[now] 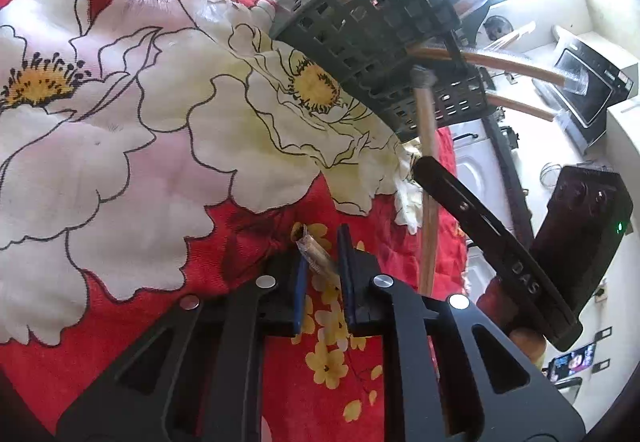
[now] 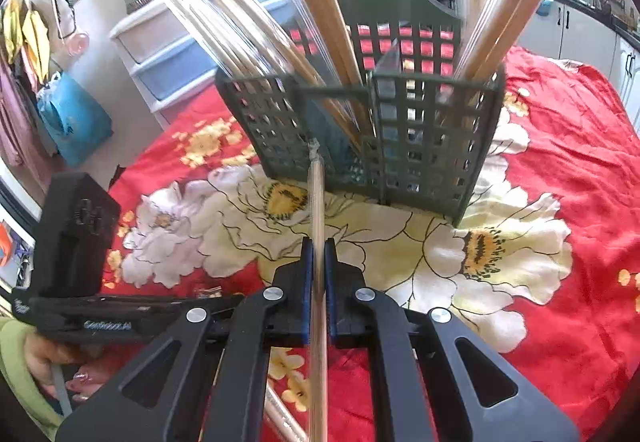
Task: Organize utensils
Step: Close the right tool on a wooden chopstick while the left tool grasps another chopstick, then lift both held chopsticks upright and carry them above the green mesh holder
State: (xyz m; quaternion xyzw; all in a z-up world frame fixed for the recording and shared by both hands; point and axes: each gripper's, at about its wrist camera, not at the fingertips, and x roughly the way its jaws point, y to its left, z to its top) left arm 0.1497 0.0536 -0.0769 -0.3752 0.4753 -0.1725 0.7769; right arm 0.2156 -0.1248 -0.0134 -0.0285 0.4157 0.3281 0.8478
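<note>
A dark green slotted utensil basket (image 2: pixel 400 138) stands on the red floral cloth (image 2: pixel 560 170), holding several wrapped chopstick pairs (image 2: pixel 320 10). My right gripper (image 2: pixel 319 246) is shut on a wooden chopstick (image 2: pixel 317 198) whose grey tip touches the basket's front wall. In the left wrist view the basket (image 1: pixel 372 22) is at the upper right and the same chopstick (image 1: pixel 427 170) runs down from it. My left gripper (image 1: pixel 322 238) is shut on a short brownish stick end (image 1: pixel 316 254), low over the cloth (image 1: pixel 120 122).
The right gripper's body (image 1: pixel 500 254) crosses the left wrist view at right. The left gripper's body (image 2: pixel 76 242) and a hand (image 2: pixel 60 366) sit at lower left of the right wrist view. Plastic drawers (image 2: pixel 168 54) and cabinets (image 2: pixel 580 30) stand beyond the cloth.
</note>
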